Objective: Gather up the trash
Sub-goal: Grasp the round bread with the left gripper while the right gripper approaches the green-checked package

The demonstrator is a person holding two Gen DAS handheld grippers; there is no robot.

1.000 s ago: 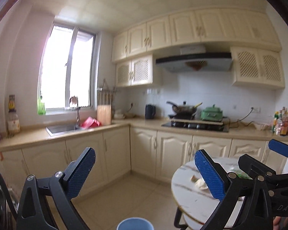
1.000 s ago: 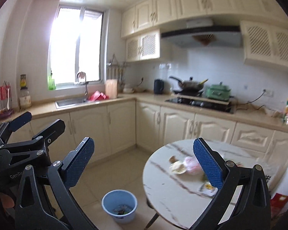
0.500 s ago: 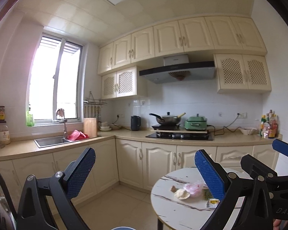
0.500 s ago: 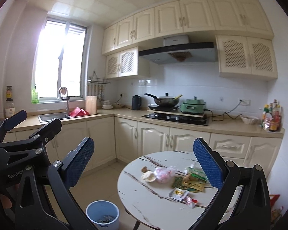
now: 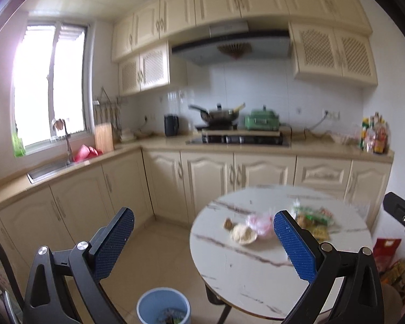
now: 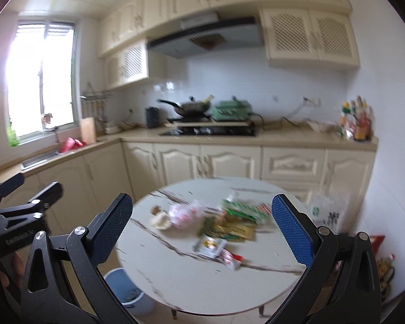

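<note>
A round white marble table (image 6: pixel 186 283) (image 5: pixel 245 278) carries scattered trash: a pink plastic bag (image 6: pixel 182 213) (image 5: pixel 259 224), a pale crumpled wad (image 6: pixel 161 220) (image 5: pixel 243 235), green and yellow wrappers (image 6: pixel 232 220) (image 5: pixel 314 217), and a white sachet (image 6: pixel 212 245). A blue trash bin (image 5: pixel 163 307) (image 6: pixel 129 294) stands on the floor left of the table. My left gripper (image 5: pixel 202 239) and my right gripper (image 6: pixel 202 229) are both open and empty, held well short of the table.
Cream kitchen cabinets and a counter run along the back and left walls, with a sink (image 5: pixel 51 168), a stove with a wok (image 5: pixel 218 116) and a green pot (image 5: pixel 262 120). Bags (image 6: pixel 324 213) sit on the floor right of the table.
Both views have tilted back down after pointing higher half a second ago. The table and its trash now show larger and lower in both views. Both grippers stay open.
</note>
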